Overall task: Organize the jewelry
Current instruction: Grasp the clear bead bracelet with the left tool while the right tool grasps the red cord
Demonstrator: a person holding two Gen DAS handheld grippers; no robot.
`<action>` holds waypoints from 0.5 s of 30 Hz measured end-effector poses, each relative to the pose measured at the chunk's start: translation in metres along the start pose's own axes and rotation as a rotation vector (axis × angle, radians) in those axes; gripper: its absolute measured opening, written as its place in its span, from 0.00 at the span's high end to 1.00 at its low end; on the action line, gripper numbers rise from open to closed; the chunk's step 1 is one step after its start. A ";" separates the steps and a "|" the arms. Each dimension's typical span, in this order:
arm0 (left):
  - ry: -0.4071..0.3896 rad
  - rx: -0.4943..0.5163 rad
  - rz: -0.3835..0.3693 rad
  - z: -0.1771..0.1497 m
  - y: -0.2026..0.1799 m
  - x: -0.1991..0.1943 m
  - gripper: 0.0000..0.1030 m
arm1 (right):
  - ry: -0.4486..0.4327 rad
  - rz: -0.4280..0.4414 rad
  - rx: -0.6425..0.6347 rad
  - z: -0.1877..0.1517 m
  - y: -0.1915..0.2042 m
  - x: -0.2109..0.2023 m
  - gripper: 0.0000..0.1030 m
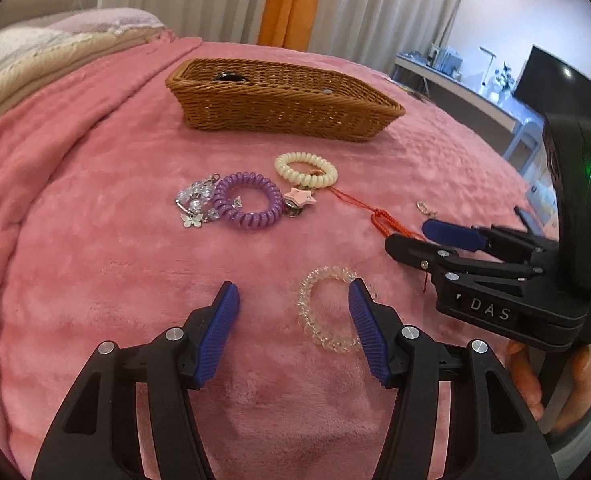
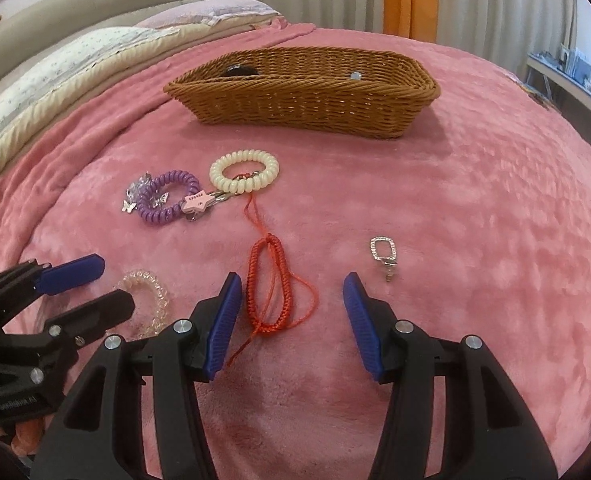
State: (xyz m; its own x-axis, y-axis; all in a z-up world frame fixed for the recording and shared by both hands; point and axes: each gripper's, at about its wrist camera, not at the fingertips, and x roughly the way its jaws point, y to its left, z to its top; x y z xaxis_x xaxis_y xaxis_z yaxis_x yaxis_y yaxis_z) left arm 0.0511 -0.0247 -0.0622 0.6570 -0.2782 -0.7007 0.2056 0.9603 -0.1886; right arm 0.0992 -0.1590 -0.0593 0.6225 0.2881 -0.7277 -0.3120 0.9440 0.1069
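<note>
Your left gripper [image 1: 293, 326] stands spread, nothing pinched — the clear coil band [image 1: 327, 312] lies against its right pad, so closing may nudge it aside. Your right gripper [image 2: 291, 320], also spread, straddles the red cord bracelet [image 2: 271, 288] — its loose tail could snag.

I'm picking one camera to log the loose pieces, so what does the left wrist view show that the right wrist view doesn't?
Only the left wrist view: a dark screen on a desk at right, and the clear coil hair tie whole, by the left tongs.

Only the right wrist view: the rhinestone clasp seen clearly, and the red cord bracelet whole, between the right tongs.

Both: the wicker basket, cream coil hair tie, purple coil hair tie, pink star clip, butterfly charm bracelet, pink blanket.
</note>
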 end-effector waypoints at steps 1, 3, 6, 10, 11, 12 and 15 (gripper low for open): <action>0.004 0.012 0.004 0.000 -0.002 0.001 0.55 | 0.000 -0.004 -0.011 0.000 0.002 0.000 0.64; 0.006 0.043 0.034 -0.003 -0.008 0.002 0.57 | -0.001 -0.006 -0.027 -0.001 0.005 0.000 0.69; 0.005 0.071 0.052 -0.004 -0.012 0.003 0.75 | -0.006 0.000 -0.053 -0.002 0.010 -0.001 0.82; -0.007 0.073 0.050 -0.005 -0.011 0.001 0.92 | -0.018 0.016 -0.065 -0.003 0.012 -0.004 0.91; -0.010 0.069 0.045 -0.005 -0.010 0.001 0.92 | -0.022 0.024 -0.063 -0.004 0.012 -0.005 0.92; -0.013 0.063 0.038 -0.005 -0.009 0.000 0.92 | -0.026 0.033 -0.059 -0.004 0.011 -0.007 0.92; -0.024 0.046 0.019 -0.007 -0.007 -0.002 0.92 | -0.059 0.072 -0.050 -0.006 0.009 -0.014 0.93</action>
State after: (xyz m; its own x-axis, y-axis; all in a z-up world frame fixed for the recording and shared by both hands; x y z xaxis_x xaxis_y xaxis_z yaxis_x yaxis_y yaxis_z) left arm 0.0437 -0.0304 -0.0643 0.6782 -0.2610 -0.6870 0.2259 0.9636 -0.1430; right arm 0.0836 -0.1560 -0.0517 0.6379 0.3650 -0.6781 -0.3917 0.9119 0.1223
